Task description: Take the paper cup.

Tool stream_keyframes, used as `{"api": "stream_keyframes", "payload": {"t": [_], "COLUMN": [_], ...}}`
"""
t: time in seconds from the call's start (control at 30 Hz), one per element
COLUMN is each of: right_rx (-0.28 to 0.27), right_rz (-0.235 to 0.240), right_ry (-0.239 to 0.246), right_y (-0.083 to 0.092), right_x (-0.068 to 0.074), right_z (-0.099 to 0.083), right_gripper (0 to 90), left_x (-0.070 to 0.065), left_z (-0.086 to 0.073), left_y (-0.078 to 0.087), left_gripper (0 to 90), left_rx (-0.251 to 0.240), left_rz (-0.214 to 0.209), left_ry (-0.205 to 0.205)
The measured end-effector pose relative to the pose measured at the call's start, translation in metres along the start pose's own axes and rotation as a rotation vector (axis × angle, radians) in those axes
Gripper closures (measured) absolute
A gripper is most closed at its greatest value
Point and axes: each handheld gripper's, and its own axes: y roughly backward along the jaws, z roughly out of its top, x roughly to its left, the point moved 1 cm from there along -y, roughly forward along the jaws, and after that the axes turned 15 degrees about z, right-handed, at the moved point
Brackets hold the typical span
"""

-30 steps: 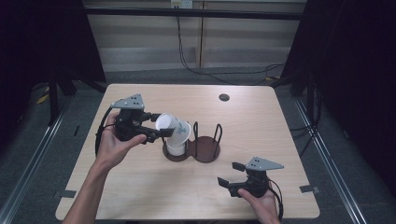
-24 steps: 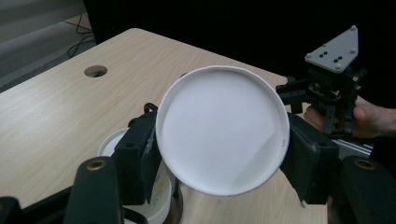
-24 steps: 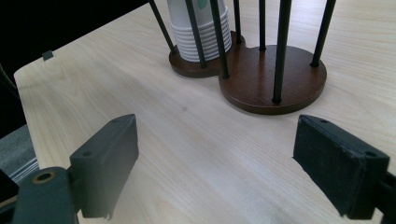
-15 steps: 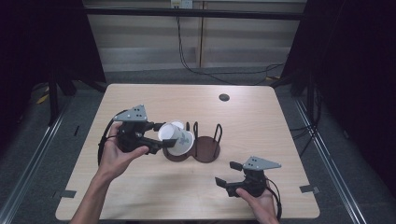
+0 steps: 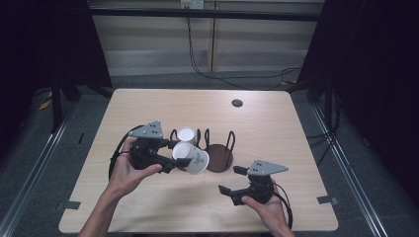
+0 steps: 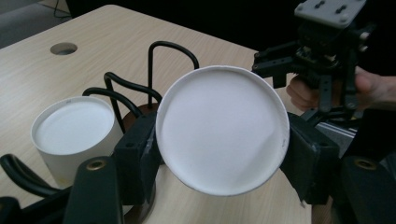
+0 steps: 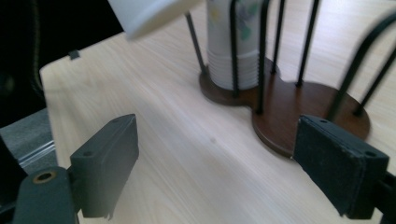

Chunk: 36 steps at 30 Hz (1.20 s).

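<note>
Gripping a paper cup [image 5: 191, 158] sideways, left gripper [image 5: 170, 154] has the cup holder [image 5: 219, 157] just beyond; right gripper [image 5: 232, 180] idles open.

Your held paper cup [image 6: 222, 128] faces the left gripper view base-on, so its walls and mouth are hidden, and its far rim covers part of the wire cup holder [image 6: 154, 70]. In the right gripper view, the top edge cuts off the standing cup stack [image 7: 231, 42], and the holder's right loops blur
</note>
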Motion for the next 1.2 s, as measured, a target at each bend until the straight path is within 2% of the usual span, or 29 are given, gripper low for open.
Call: {"api": "stream_keyframes", "payload": {"t": [0.1, 0.17, 0.37, 0.4, 0.43, 0.6, 0.73, 0.87, 0.93, 1.0, 1.07, 1.2], "right_rx": [-0.013, -0.016, -0.027, -0.035, -0.039, -0.044, -0.059, -0.07, -0.061, -0.055, -0.023, -0.016], "right_rz": [0.022, 0.033, 0.108, 0.122, 0.127, 0.142, 0.166, 0.188, 0.205, 0.21, 0.215, 0.22], "right_ry": [0.017, 0.02, 0.053, 0.06, 0.062, 0.076, 0.09, 0.11, 0.128, 0.126, 0.126, 0.122], "right_y": [-0.005, -0.006, -0.013, -0.014, -0.014, -0.015, -0.013, -0.015, -0.023, -0.026, -0.033, -0.037], "right_x": [0.002, 0.002, 0.005, 0.005, 0.006, 0.007, 0.007, 0.008, 0.011, 0.011, 0.011, 0.009], "right_z": [0.008, 0.011, 0.027, 0.028, 0.029, 0.034, 0.044, 0.054, 0.054, 0.053, 0.049, 0.044], "right_gripper": [13.7, 13.7, 13.5, 13.5, 13.5, 13.6, 13.8, 13.6, 13.6, 13.6, 13.6, 13.7], "left_x": [0.0, -0.001, -0.004, -0.003, -0.004, -0.006, -0.007, -0.009, -0.011, -0.012, -0.014, -0.017], "left_z": [-0.002, -0.003, -0.011, -0.011, -0.012, -0.012, -0.011, -0.01, -0.01, -0.01, -0.011, -0.009], "left_y": [0.0, -0.001, -0.003, -0.003, -0.003, -0.004, -0.004, -0.005, -0.006, -0.008, -0.01, -0.012], "left_gripper": [35.5, 35.5, 35.5, 35.5, 35.5, 35.5, 35.5, 35.5, 35.5, 35.5, 35.5, 35.5], "left_rx": [-0.012, 0.0, 0.009, 0.009, 0.008, 0.013, 0.018, 0.027, 0.031, 0.039, 0.044, 0.048], "left_rz": [-0.017, -0.017, -0.047, -0.042, -0.052, -0.065, -0.073, -0.101, -0.111, -0.113, -0.121, -0.132], "left_ry": [0.021, 0.013, 0.04, 0.04, 0.053, 0.055, 0.05, 0.049, 0.05, 0.045, 0.043, 0.038]}}
